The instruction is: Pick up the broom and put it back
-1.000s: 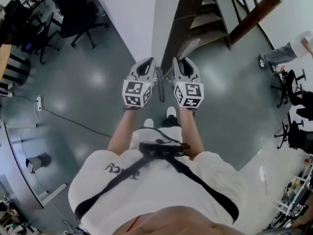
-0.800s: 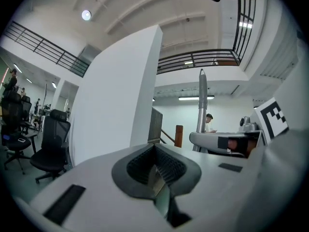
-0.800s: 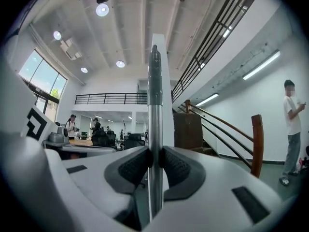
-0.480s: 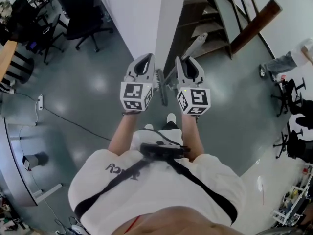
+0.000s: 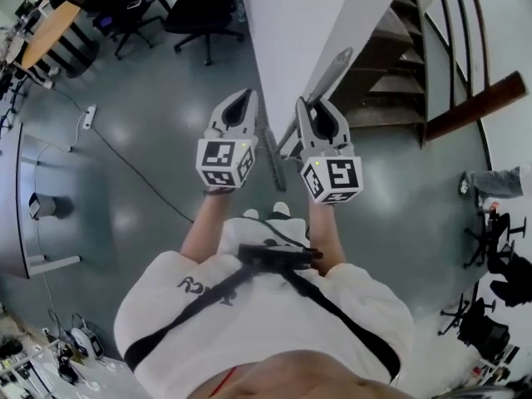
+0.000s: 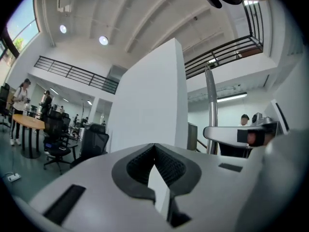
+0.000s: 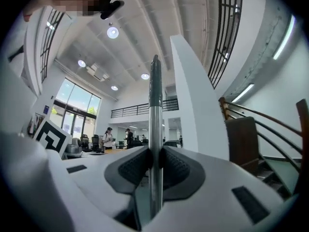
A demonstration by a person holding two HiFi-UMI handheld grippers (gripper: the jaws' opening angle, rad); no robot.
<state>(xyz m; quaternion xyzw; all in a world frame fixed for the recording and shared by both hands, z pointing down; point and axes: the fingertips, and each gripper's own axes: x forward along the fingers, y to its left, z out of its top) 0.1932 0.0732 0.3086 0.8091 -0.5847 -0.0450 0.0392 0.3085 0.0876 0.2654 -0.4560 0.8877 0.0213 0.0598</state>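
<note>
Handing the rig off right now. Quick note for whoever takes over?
Right gripper: shut on the silver metal broom pole with dark grey top, which it holds upright.
Left gripper: shut, empty, beside the right one.
Place: at the white pillar by the dark staircase. The brush end is not in view.
Done: broom gripped.
Left: carry it to its spot and release. The spot isn't evident here.
</note>
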